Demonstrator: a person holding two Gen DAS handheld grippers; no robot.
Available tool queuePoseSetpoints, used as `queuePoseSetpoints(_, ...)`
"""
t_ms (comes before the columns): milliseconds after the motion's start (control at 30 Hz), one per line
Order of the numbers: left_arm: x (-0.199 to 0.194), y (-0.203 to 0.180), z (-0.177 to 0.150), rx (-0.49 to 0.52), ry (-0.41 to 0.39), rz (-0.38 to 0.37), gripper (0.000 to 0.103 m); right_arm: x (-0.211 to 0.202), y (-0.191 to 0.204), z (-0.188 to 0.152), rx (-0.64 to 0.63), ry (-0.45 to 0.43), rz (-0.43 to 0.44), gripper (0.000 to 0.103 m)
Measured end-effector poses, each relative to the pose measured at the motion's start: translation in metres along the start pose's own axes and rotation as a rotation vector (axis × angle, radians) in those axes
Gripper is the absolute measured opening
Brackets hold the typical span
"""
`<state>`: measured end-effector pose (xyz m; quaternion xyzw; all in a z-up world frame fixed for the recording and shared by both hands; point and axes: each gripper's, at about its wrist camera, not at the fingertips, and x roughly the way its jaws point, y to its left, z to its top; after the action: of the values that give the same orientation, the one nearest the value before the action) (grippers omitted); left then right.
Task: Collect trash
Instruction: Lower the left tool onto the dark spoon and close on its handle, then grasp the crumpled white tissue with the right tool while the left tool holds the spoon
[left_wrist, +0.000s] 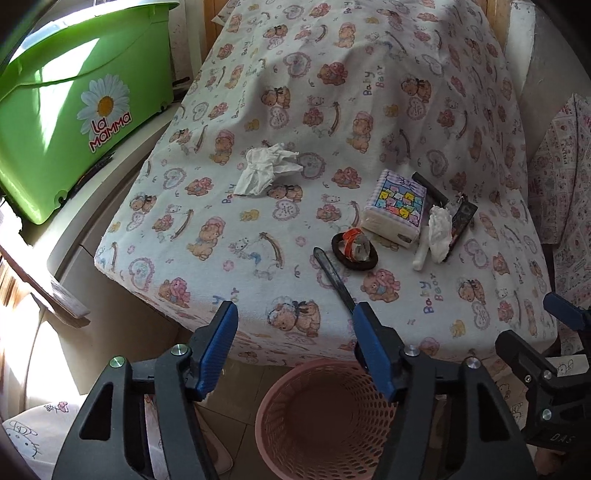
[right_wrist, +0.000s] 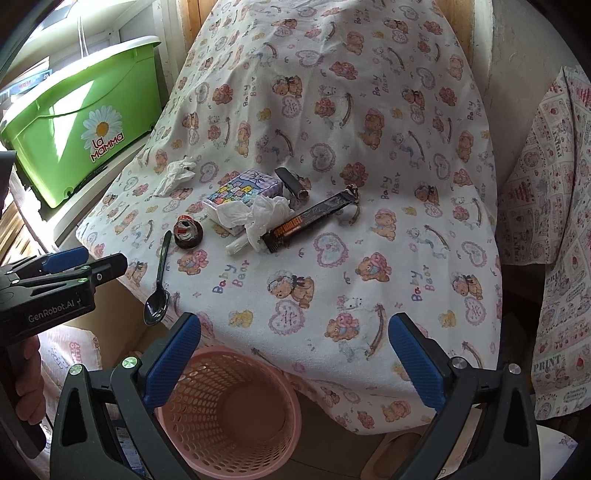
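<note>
A pink perforated trash basket (left_wrist: 317, 417) (right_wrist: 225, 410) stands on the floor below the table's near edge, empty. On the bear-print cloth lie a crumpled white tissue (left_wrist: 267, 170) (right_wrist: 175, 173), a second crumpled tissue (left_wrist: 439, 229) (right_wrist: 267, 214), a black snack wrapper (right_wrist: 310, 219) (left_wrist: 461, 221), a small white tube (right_wrist: 238, 245) and a dark rolled piece (right_wrist: 291, 182). My left gripper (left_wrist: 295, 350) is open and empty above the basket. My right gripper (right_wrist: 295, 354) is open and empty over the table edge.
A tissue pack (left_wrist: 397, 208) (right_wrist: 240, 195), a black spoon (right_wrist: 159, 280) and a dark ring with a small orange item (left_wrist: 354, 249) lie on the cloth. A green La Mamma tub (left_wrist: 74, 107) stands at the left. A patterned cloth (right_wrist: 554, 184) hangs at the right.
</note>
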<state>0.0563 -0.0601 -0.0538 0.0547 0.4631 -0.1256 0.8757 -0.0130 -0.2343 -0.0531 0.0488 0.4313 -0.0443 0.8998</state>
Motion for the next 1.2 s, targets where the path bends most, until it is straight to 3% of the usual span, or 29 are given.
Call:
queuePoseSetpoints(200, 0.02, -0.023, 0.009, 0.055, 0.057, -0.037, 0.056, 0.005, -0.006, 0.006, 0.018, 0.002, -0.001, 0.102)
queuePoseSetpoints(300, 0.03, -0.029, 0.011, 0.065, 0.074, -0.004, 0.051, 0.007, -0.008, 0.008, 0.025, 0.007, 0.003, 0.102)
queuePoseSetpoints(433, 0.039, -0.029, 0.012, 0.07, 0.083, 0.01, 0.038, 0.006, -0.009, 0.009, 0.027, 0.003, 0.01, 0.102)
queuePoseSetpoints(600, 0.041, -0.023, 0.015, 0.053, 0.088, 0.013, 0.006, 0.004, -0.011, 0.01, 0.028, -0.006, 0.012, 0.102)
queuePoseSetpoints(733, 0.041, -0.012, 0.02, 0.019, 0.109, -0.038, 0.006, 0.005, -0.013, 0.01, 0.039, 0.002, 0.018, 0.102)
queuePoseSetpoints(933, 0.023, 0.002, 0.026, -0.006, 0.046, -0.057, 0.005, 0.002, -0.01, 0.012, 0.025, -0.02, 0.046, 0.102)
queuePoseSetpoints(1200, 0.0, 0.011, 0.029, -0.023, -0.082, -0.017, 0.006, 0.019, 0.004, 0.057, 0.005, -0.033, 0.201, 0.067)
